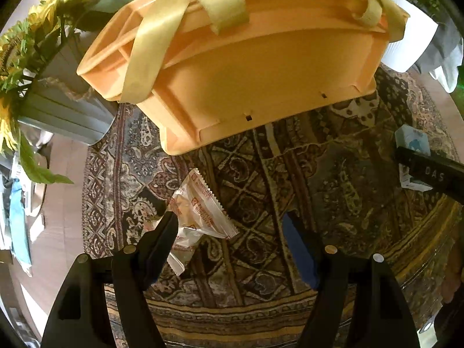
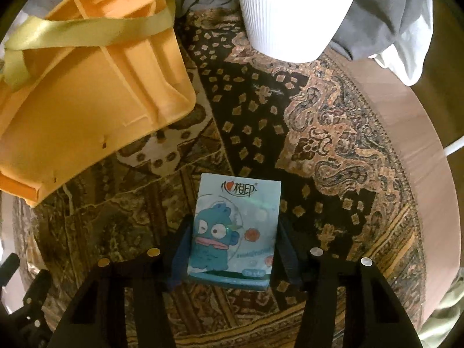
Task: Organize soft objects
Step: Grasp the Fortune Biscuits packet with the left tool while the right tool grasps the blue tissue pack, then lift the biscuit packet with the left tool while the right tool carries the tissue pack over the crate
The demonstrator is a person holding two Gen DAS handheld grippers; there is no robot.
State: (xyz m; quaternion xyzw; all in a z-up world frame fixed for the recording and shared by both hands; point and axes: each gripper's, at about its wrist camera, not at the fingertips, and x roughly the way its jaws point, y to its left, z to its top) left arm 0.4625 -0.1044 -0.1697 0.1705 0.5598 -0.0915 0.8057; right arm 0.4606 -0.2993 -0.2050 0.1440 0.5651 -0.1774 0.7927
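**Two grippers over a patterned rug, each at a soft packet, orange basket ahead**

The left gripper [image 1: 229, 226] hangs above a round patterned rug [image 1: 333, 174] with its fingers spread wide. A crinkled white biscuit wrapper [image 1: 197, 217] with red print lies against the inner side of the left finger; the other finger stands well apart from it, so the wrapper seems to be only touched, not pinched. The opening looks set to close on the packet.

The right gripper [image 2: 232, 249] has a pale blue tissue pack [image 2: 235, 229], printed with a blue cartoon fish, between its fingers. The fingers sit narrow against both long sides of the pack, which looks gripped. Whether the pack is lifted off the rug cannot be told.

Ahead of both grippers stands an orange plastic basket [image 1: 255, 66] with yellow fabric straps [image 1: 145, 55] draped over its rim. Its side wall faces the cameras, and its inside is hidden. It is the likely place for the soft packets.

A grey pot of sunflowers [image 1: 58, 110] stands to the left of the basket, and a white ribbed pot [image 2: 293, 11] to its right.
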